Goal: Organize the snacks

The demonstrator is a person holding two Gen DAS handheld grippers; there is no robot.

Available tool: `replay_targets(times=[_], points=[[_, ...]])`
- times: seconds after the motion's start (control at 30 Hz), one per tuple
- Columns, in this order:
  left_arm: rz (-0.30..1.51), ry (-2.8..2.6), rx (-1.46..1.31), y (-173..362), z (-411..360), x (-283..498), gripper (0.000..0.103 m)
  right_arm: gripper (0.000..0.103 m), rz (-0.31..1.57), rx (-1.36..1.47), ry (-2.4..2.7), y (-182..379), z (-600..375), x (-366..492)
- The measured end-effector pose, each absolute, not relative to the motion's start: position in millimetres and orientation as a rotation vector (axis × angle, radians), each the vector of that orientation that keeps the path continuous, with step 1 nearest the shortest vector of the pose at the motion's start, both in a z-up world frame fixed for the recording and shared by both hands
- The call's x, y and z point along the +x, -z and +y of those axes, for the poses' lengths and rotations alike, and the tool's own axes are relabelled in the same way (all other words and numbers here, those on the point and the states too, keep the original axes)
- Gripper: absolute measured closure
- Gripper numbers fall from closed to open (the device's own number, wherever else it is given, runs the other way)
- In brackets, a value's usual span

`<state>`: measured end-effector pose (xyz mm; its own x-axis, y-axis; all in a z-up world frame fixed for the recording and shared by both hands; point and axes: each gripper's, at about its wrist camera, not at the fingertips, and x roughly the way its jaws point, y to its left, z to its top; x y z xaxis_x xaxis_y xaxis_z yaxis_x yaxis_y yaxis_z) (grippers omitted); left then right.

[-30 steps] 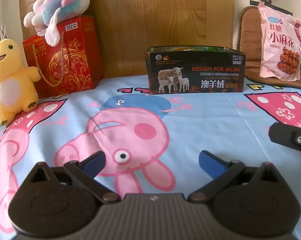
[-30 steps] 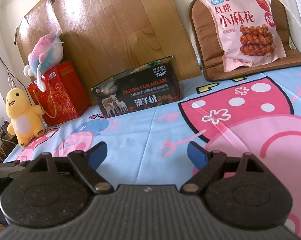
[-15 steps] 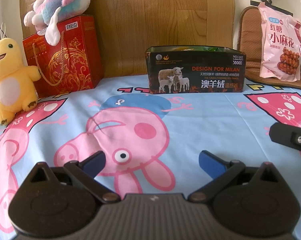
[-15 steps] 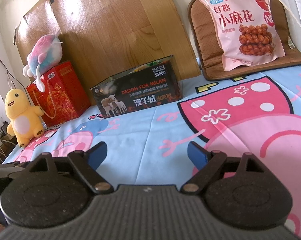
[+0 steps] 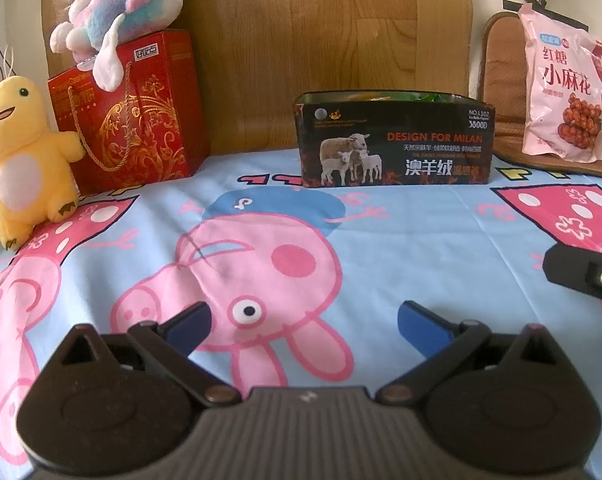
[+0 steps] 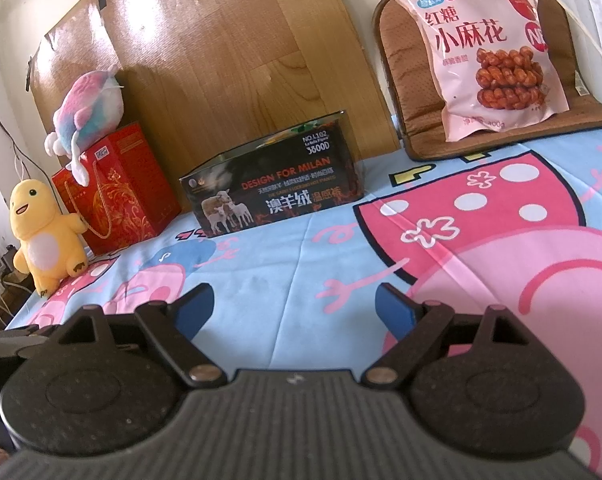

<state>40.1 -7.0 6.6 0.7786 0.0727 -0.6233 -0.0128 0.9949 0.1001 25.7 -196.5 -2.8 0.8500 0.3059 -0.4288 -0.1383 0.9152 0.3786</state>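
Little of the sorting looks finished, judging from how things lie. The cartoon-print bedsheet (image 5: 401,248) carries no loose snacks, and 1 wooden headboard (image 6: 229,60) backs everything at 12 o'clock. The only snack plainly left out is 1 pink snack bag (image 6: 489,48), propped upright on 1 brown cushion (image 6: 401,64) at 1 o'clock in the right wrist view, well apart from both tools. Its likely home is 1 black open-topped box (image 5: 393,148) at 12 o'clock in the left wrist view, just in front of the headboard; green and yellow wrappers peek over its rim, too hidden to count, so some packing seems done. At 10 o'clock stands 1 red gift bag (image 5: 137,120) with 1 pastel plush (image 5: 129,4) on top, and 1 yellow plush (image 5: 21,160) just beside it. The left gripper (image 5: 301,320) and right gripper (image 6: 295,310), 2 in all, hang low over the sheet, jaws spread wide and empty.
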Motion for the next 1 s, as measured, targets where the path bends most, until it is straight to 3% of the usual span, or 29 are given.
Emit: replay_targets(times=[1.0], points=[[0.654, -0.091, 0.111, -9.8, -8.8, 40.8, 0.0, 0.013, 0.498, 0.344, -0.236, 2.6, -196.4, 25.0]])
